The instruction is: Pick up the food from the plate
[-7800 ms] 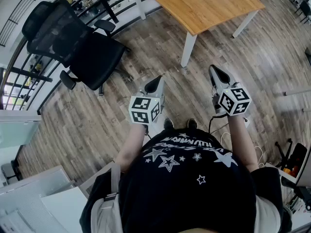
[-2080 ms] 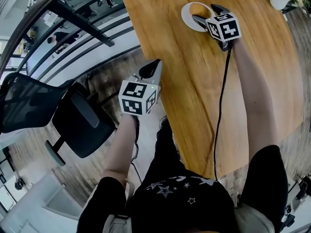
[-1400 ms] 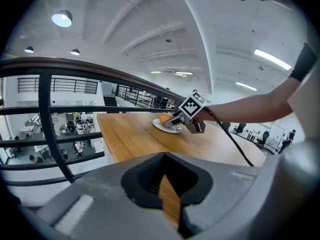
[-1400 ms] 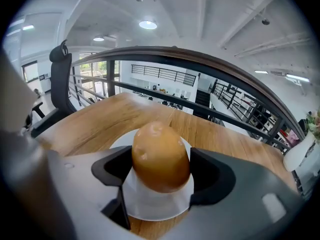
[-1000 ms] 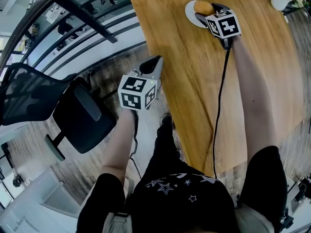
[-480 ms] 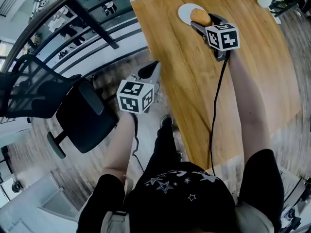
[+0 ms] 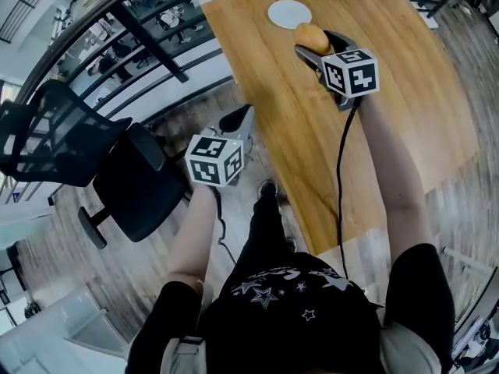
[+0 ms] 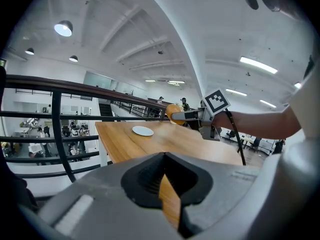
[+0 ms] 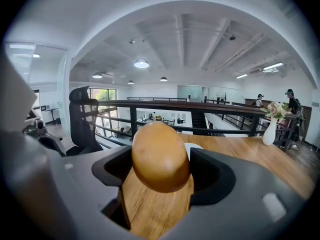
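**Now off the plate: bread roll carried in my right gripper**

A second ago the roll sat on the white plate with my right jaws around it. The plate now lies bare on the wooden table, at about eleven o'clock from the roll and apart from it. My right jaws stand wide and pinch the roll by its flanks, and the right gripper view shows it raised above the tabletop. My left gripper hangs at seven o'clock from the right, off the table edge over the floor, jaws drawn together on nothing. I judge the pick-up effectively done. The roll is rounded, so the grip must not slacken.
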`<state>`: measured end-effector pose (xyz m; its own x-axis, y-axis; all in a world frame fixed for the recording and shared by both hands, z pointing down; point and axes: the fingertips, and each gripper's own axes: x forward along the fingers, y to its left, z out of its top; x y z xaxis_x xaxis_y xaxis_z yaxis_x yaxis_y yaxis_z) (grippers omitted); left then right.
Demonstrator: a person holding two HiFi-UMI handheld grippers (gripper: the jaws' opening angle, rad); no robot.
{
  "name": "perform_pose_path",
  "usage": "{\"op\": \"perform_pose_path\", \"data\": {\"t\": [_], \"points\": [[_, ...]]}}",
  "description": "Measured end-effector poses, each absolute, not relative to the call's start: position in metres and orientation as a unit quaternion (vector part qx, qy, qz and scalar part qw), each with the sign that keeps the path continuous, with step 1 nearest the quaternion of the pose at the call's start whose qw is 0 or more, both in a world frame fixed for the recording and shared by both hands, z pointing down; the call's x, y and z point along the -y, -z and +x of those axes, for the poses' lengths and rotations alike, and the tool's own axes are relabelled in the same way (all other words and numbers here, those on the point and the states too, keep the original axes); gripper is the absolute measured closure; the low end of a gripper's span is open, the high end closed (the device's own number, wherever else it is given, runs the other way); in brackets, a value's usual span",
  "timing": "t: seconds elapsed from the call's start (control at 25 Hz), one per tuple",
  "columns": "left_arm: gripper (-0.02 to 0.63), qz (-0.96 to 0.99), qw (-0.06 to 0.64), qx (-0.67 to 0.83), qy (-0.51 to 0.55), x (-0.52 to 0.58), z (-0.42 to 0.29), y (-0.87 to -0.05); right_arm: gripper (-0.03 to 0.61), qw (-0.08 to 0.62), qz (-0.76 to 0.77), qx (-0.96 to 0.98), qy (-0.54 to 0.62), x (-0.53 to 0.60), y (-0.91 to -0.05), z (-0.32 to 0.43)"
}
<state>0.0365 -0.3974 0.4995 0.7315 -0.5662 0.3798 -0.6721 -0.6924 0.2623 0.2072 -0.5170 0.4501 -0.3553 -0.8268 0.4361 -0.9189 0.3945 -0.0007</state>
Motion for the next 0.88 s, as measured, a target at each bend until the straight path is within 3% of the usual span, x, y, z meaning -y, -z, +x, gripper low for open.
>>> {"op": "perform_pose_path", "data": {"t": [0.88], "points": [[0.612, 0.910, 0.171, 0.362, -0.107, 0.189, 0.031, -0.437, 0.216, 0.099, 0.528, 0.834, -0.122, 0.233, -0.386, 0.207]]}}
